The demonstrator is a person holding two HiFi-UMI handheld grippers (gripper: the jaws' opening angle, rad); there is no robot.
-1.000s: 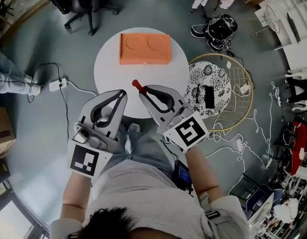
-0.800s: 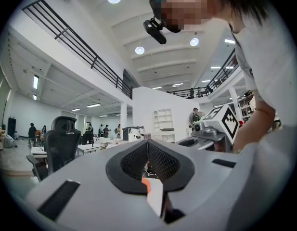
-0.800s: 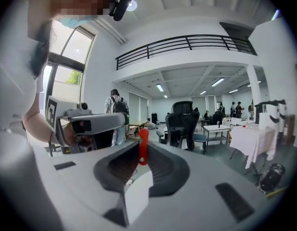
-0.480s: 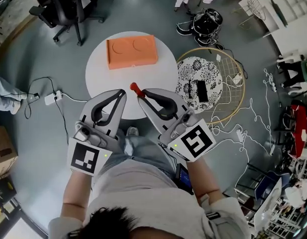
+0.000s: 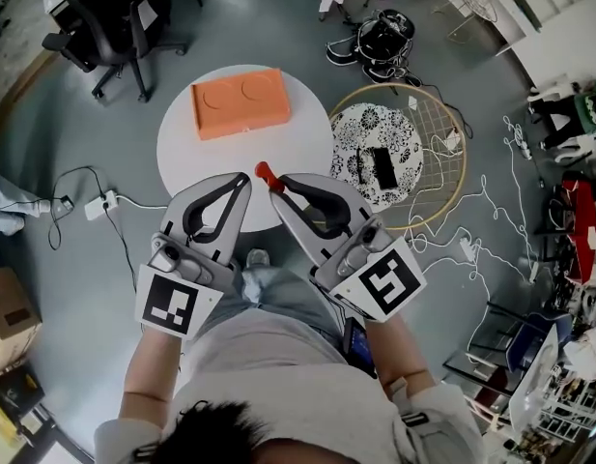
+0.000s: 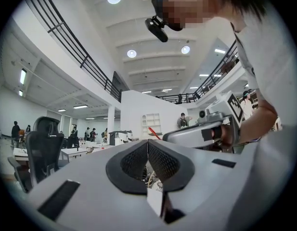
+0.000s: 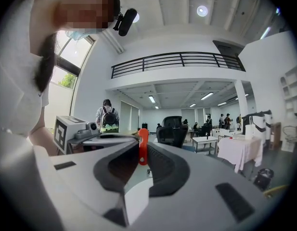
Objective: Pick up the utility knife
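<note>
In the head view both grippers are held up close to the camera, above the round white table [image 5: 186,153]. My right gripper [image 5: 275,183] is shut on the red utility knife [image 5: 266,174], whose red end sticks out past the jaw tips. In the right gripper view the knife [image 7: 143,145] stands upright, clamped between the dark pads. My left gripper [image 5: 244,179] is shut with nothing in it, its pads [image 6: 158,159] pressed together. From the left gripper view, the right gripper [image 6: 201,133] and the knife's red tip [image 6: 155,135] show to the right.
An orange tray [image 5: 239,102] with two round hollows lies on the table's far side. Right of the table stands a hooped wire frame [image 5: 442,162] around a patterned disc [image 5: 360,143] with a black device on it. An office chair [image 5: 114,8], a power strip [image 5: 97,204] and cables are on the floor.
Both grippers keep nearly the same pose, the right still shut on the knife. The table, tray and floor have slid left in the head view.
</note>
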